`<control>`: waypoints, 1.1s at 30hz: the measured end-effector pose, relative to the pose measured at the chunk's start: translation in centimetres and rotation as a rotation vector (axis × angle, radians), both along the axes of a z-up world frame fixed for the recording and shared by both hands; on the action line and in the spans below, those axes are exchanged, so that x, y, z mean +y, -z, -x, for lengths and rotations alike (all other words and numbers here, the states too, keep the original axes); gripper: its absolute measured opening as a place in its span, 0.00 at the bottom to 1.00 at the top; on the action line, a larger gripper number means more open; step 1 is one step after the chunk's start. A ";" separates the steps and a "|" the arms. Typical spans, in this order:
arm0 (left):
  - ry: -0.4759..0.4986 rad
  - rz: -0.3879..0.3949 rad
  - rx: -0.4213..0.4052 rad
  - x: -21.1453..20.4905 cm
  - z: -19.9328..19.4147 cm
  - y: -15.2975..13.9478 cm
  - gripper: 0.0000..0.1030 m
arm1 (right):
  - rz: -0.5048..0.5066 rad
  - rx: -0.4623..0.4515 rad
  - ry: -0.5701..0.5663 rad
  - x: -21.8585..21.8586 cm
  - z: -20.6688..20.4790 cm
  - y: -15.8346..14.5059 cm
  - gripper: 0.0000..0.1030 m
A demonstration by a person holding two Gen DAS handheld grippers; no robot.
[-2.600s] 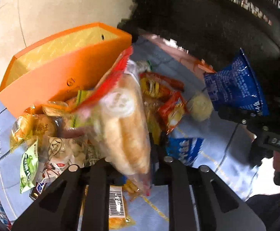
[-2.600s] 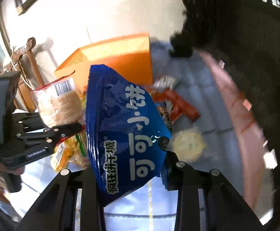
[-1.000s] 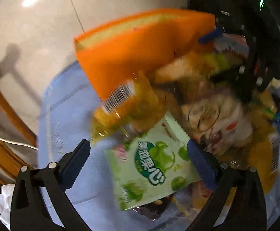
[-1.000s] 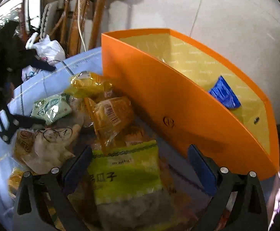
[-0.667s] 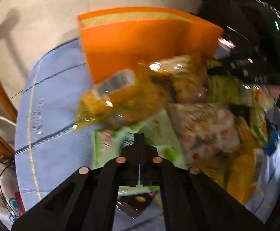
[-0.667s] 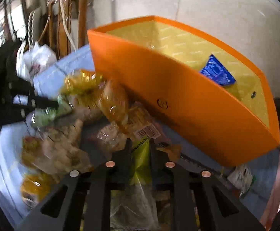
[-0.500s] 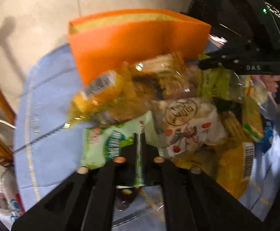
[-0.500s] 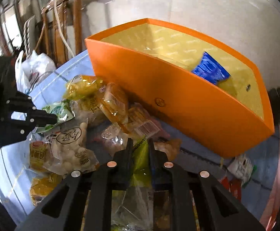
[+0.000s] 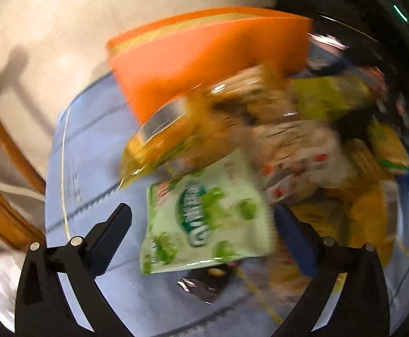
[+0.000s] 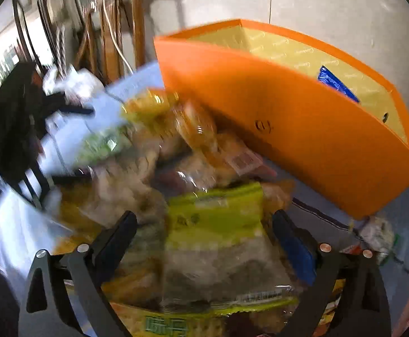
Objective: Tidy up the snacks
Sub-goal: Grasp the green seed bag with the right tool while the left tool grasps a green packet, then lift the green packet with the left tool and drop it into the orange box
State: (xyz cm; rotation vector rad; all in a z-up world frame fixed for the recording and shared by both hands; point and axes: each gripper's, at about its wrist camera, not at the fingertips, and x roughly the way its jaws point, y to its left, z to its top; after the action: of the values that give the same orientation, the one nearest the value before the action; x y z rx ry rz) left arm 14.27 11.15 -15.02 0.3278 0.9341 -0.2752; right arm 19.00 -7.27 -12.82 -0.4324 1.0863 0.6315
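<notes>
An orange box [image 9: 204,56] stands at the back of the blue table; in the right wrist view [image 10: 302,129] a blue packet [image 10: 336,84] lies inside it. A pile of snack packets lies in front of the box. My left gripper [image 9: 201,230] is open, its jaws on either side of a light green packet [image 9: 207,219]. My right gripper [image 10: 204,236] is open over a yellow-green packet [image 10: 215,219]. The left gripper shows blurred in the right wrist view [image 10: 36,129].
A yellow packet with a barcode [image 9: 170,146] leans by the box. A white packet [image 9: 299,154] and more yellow packets lie to the right. A dark wrapper [image 9: 204,286] lies on the blue tablecloth [image 9: 92,168]. Wooden chairs [image 10: 114,28] stand behind the table.
Both grippers were shut on packets half a second ago and now stand wide open. The green packet and the yellow-green packet lie between the open jaws. Both views are blurred by motion.
</notes>
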 end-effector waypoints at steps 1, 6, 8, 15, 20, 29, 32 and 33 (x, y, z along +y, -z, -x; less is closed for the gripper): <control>-0.024 0.007 0.050 0.7 -0.4 1.2 0.96 | 0.036 -0.035 -0.002 0.1 0.1 0.7 0.94; -0.096 0.119 0.126 1.5 -0.2 0.8 0.23 | 0.040 0.020 0.123 -0.3 -1.1 1.1 0.51; -0.116 0.143 0.144 1.3 0.1 -0.4 0.19 | 0.043 -0.003 0.139 -0.1 -0.7 0.0 0.51; -0.091 0.153 0.087 0.1 1.3 -2.5 0.14 | 0.046 -0.063 0.160 -0.3 0.7 -3.1 0.51; -0.138 0.233 0.055 0.9 1.1 -4.8 0.09 | 0.026 -0.077 0.179 -1.4 1.5 -5.1 0.51; -0.149 0.345 -0.006 2.0 1.8 -8.1 0.03 | -0.083 -0.123 0.252 -2.9 2.1 -8.6 0.51; -0.129 0.340 -0.044 1.4 1.8 -8.3 0.01 | -0.093 -0.129 0.248 -2.8 2.2 -9.2 0.51; -0.120 0.307 -0.041 0.9 1.7 -7.9 0.02 | -0.093 -0.135 0.245 -2.7 2.3 -9.4 0.51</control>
State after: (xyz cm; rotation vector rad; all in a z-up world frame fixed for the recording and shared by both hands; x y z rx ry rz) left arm 12.55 12.00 -7.15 -0.0053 0.8530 -0.2956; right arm 16.65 -10.00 -3.39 -0.2523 0.9595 0.4277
